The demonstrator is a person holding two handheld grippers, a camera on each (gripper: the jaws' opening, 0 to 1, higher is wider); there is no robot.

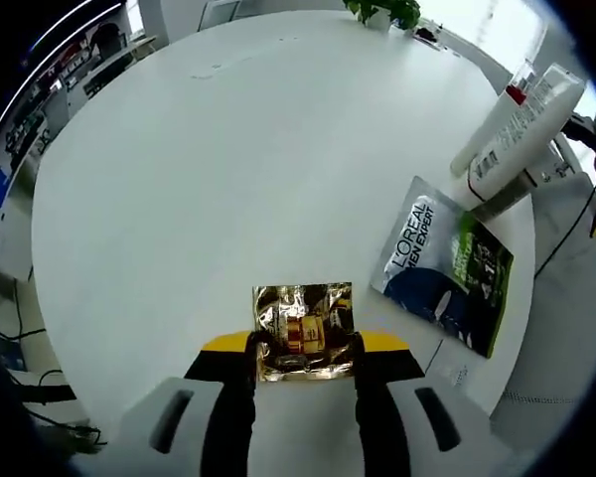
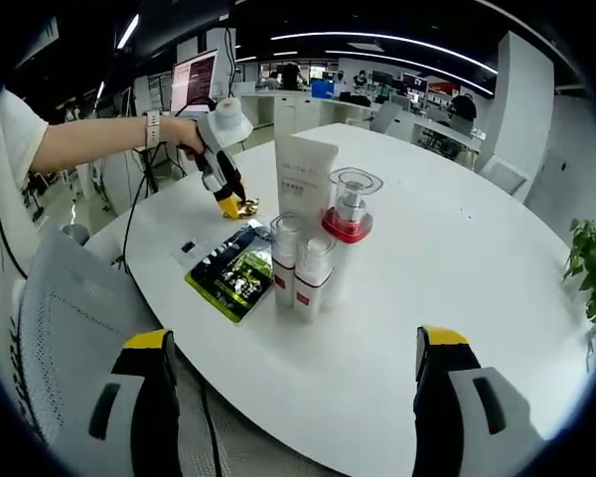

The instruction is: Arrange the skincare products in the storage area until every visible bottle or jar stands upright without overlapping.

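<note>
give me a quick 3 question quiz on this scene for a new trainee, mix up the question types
1. True or false: the left gripper is closed on a gold foil sachet.
2. Multiple choice: in the right gripper view, how do the bottles stand? A) all lying flat B) upright in a close cluster C) stacked on the sachet
3. Short answer: what lies flat on the white table next to the bottles?

Key
1. True; its jaws press the sachet from both sides.
2. B
3. A L'Oreal Men Expert packet, dark blue and green. The right gripper holds nothing, jaws wide apart.
</note>
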